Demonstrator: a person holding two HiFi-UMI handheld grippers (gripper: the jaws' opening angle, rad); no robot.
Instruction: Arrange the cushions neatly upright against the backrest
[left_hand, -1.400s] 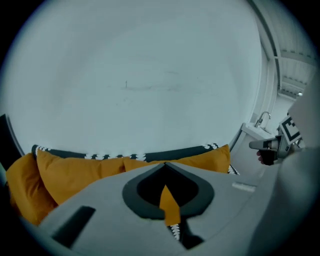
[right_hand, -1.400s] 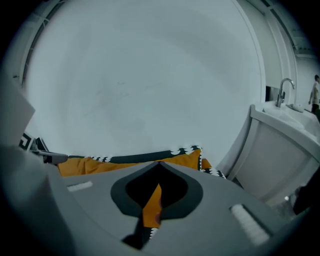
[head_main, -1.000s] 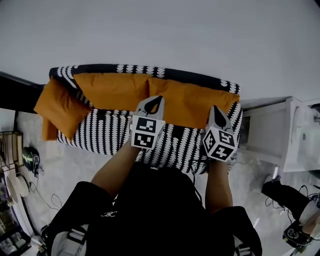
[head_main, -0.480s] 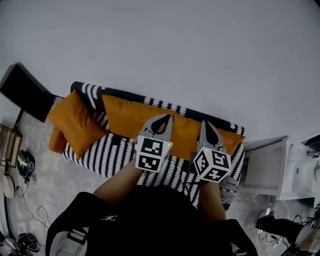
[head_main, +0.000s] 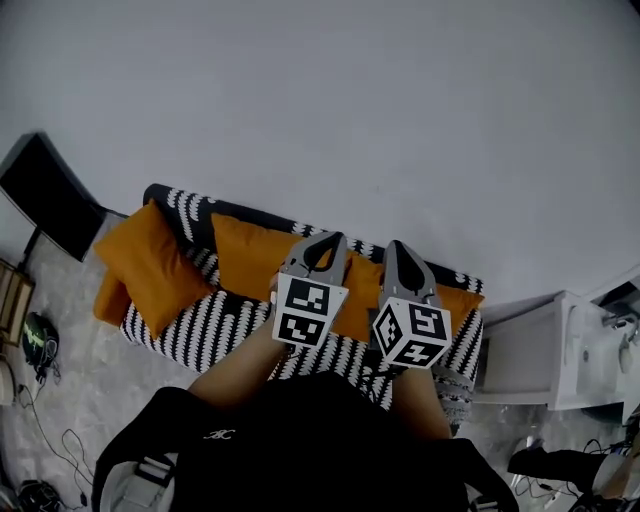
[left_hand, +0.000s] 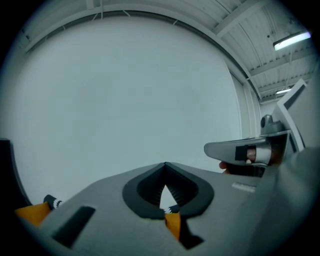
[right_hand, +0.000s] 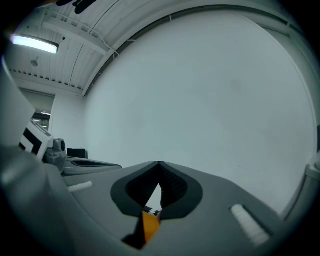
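Note:
A black-and-white patterned sofa (head_main: 215, 325) stands against the wall. One orange cushion (head_main: 150, 262) leans over its left armrest. A second orange cushion (head_main: 250, 255) stands against the backrest, and a third (head_main: 458, 300) shows at the right end, partly hidden by my grippers. My left gripper (head_main: 320, 240) and right gripper (head_main: 395, 248) are raised side by side above the seat, both shut and empty. In the left gripper view the shut jaws (left_hand: 165, 165) face the bare wall, with a sliver of cushion (left_hand: 173, 226) below. The right gripper view shows shut jaws (right_hand: 159, 164) likewise.
A white cabinet (head_main: 545, 345) stands right of the sofa. A black panel (head_main: 50, 200) leans at the left. Cables and small items (head_main: 35, 340) lie on the floor at the lower left. A plain white wall (head_main: 350, 100) rises behind the sofa.
Both grippers have risen away from the cushions and drawn closer together, the right one shifting left. The cushions stay where they were against the backrest and armrest.

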